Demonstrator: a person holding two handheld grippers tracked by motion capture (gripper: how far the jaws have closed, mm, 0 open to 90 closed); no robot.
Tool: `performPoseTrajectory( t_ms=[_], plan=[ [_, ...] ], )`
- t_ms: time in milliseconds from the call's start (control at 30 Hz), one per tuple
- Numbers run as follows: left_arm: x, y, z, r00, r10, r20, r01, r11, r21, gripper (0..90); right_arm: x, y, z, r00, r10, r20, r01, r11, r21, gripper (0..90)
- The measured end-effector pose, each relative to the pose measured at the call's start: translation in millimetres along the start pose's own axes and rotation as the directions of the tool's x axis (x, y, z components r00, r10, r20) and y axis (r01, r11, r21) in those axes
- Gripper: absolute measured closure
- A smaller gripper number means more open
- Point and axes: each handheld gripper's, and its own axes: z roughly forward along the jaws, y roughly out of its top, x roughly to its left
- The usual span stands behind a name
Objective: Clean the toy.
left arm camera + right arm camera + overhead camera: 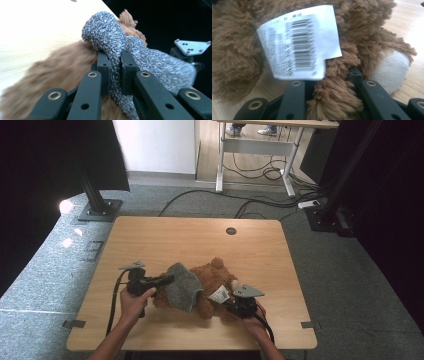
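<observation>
Near the bottom middle of the counter [150, 235] lay a brown teddy bear [215, 282]. The left gripper [115, 68] pinched its grey sweater [150, 62]. The right gripper [332, 85] squeezed brown fur beside a white tag [299, 42].

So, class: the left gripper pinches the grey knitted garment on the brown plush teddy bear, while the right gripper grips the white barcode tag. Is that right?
Not quite. The left gripper does pinch the grey knitted garment, but the right gripper is closed on the brown plush teddy bear's fur; the white barcode tag hangs free above the jaws, as the right gripper view shows.
</observation>
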Motion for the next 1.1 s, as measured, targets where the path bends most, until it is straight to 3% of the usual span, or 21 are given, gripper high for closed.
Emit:
performPoseTrajectory(
  t_ms=[167, 267, 367, 600, 867, 1100],
  plan=[
    [9.2, -10.1, -25.5, 0.9997, -0.009, -0.025, 0.009, 1.0, 0.0, 80.3, -1.8, -1.4, 0.2, 0.9998, 0.019, -0.011, -0.019, 1.0, 0.001, 68.0],
    [12.1, -20.7, -31.1, 0.9998, -0.021, -0.006, 0.021, 0.9996, 0.021, 80.2, -2.5, -1.9, 0.0, 0.9995, 0.025, -0.02, -0.025, 1.0, 0.005, 67.8],
    [11.6, -27.9, -25.0, 0.9997, -0.025, -0.005, 0.025, 0.9989, 0.038, 80.2, -1.4, -3.0, -0.2, 0.9992, 0.026, -0.031, -0.026, 1.0, 0.014, 67.8],
    [18.3, -32.5, -8.5, 0.9982, -0.025, -0.055, 0.027, 0.9992, 0.03, 81.0, 4.0, -4.9, -0.4, 0.999, 0.038, -0.024, -0.038, 0.999, 0.029, 68.2],
    [35.3, -16.8, 9.9, 0.9942, -0.03, -0.103, 0.032, 0.9993, 0.021, 81.5, 7.8, -0.6, 12.1, 0.9997, 0.023, -0.006, -0.023, 0.999, 0.044, 69.0],
    [48.1, 6.7, 26.1, 0.9905, -0.021, -0.136, 0.025, 0.9994, 0.026, 81.4, -5.7, 12.4, 31.8, 0.9987, 0.026, 0.043, -0.029, 0.998, 0.056, 69.3]
  ],
)
